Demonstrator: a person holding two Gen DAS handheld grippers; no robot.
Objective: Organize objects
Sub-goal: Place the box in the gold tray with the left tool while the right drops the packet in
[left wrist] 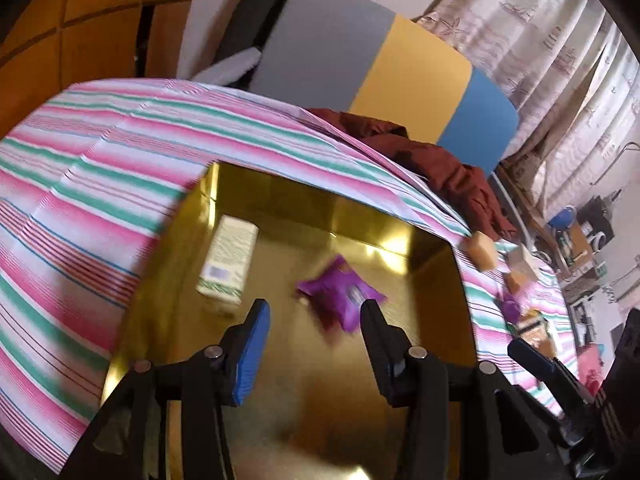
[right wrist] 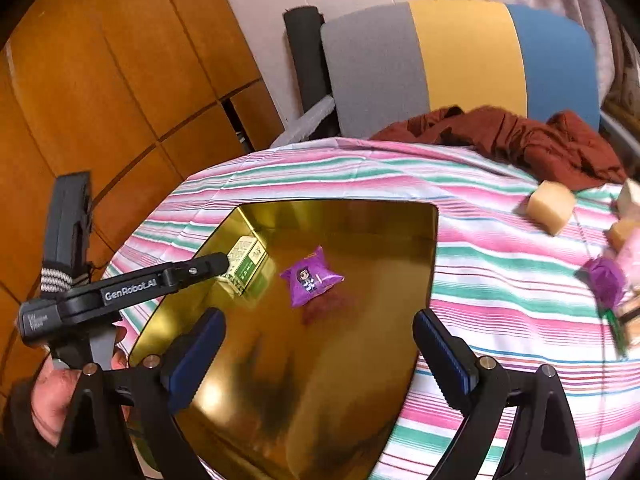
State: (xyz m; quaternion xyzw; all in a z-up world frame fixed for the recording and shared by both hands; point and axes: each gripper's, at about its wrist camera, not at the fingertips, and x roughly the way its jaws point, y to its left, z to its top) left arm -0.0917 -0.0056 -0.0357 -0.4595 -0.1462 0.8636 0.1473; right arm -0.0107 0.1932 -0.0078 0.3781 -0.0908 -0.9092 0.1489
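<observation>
A tray [right wrist: 424, 248] is set on the table [right wrist: 500, 312]. Within it, a packet [right wrist: 310, 280] is placed near centre, with a carton [right wrist: 246, 266] just beside it at 9 o'clock. Outside the tray, blocks [right wrist: 550, 204] are found at 2 o'clock, and a garment [right wrist: 520, 136] behind them at 1 o'clock.

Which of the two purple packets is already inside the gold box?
The purple packet with the cartoon figure, lying on the floor of the gold box beside the white-green carton. The other purple packet lies outside on the striped cloth, near the beige blocks.
</observation>
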